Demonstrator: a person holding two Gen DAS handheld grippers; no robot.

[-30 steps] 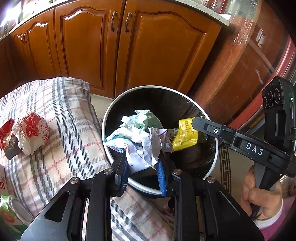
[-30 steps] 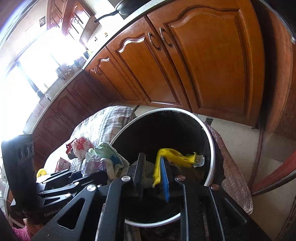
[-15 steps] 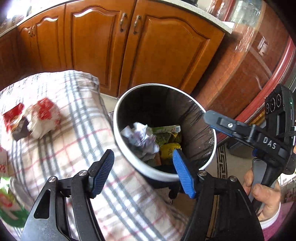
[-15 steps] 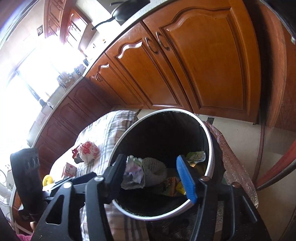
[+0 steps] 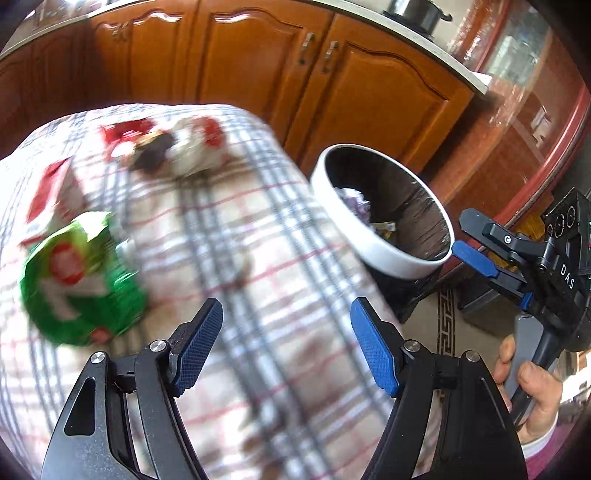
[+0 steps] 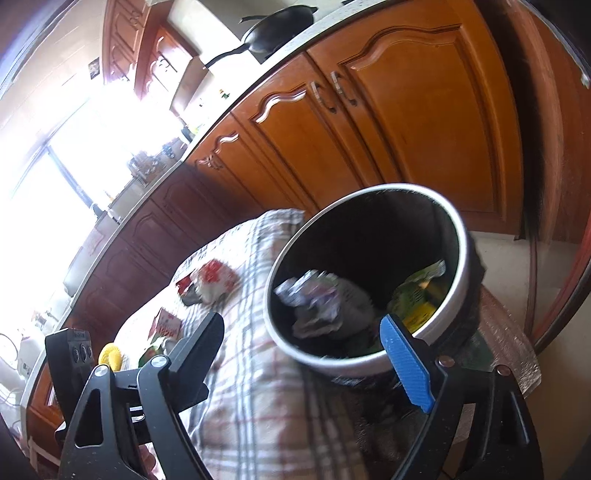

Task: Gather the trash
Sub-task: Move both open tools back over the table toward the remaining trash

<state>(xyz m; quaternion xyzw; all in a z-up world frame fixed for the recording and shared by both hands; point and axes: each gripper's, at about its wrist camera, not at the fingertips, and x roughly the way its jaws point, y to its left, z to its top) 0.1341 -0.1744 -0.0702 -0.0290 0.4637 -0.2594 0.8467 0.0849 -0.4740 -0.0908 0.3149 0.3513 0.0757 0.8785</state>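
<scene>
A round bin (image 5: 384, 254) with a white rim and black liner stands beside a checked-cloth table (image 5: 236, 229); it also shows in the right wrist view (image 6: 458, 280). Crumpled paper (image 6: 314, 302) and a yellow wrapper (image 6: 421, 314) lie inside it. My left gripper (image 5: 286, 339) is open and empty above the cloth. My right gripper (image 6: 303, 343) is open and empty near the bin's rim; it shows in the left wrist view (image 5: 476, 254). On the cloth lie a green wrapper (image 5: 77, 280), a red-and-white crumpled wrapper (image 5: 195, 144) and a red carton (image 5: 51, 192).
Wooden cabinet doors (image 5: 332, 92) stand behind the bin. A patterned rug (image 5: 447, 325) lies on the floor to the right. A yellow object (image 6: 110, 355) sits at the table's far end. A pan (image 6: 277, 33) rests on the counter above.
Both grippers let go of their trash, the crumpled paper and the yellow wrapper, which now lie in the bin. Both opened. The left gripper swung left over the table.
</scene>
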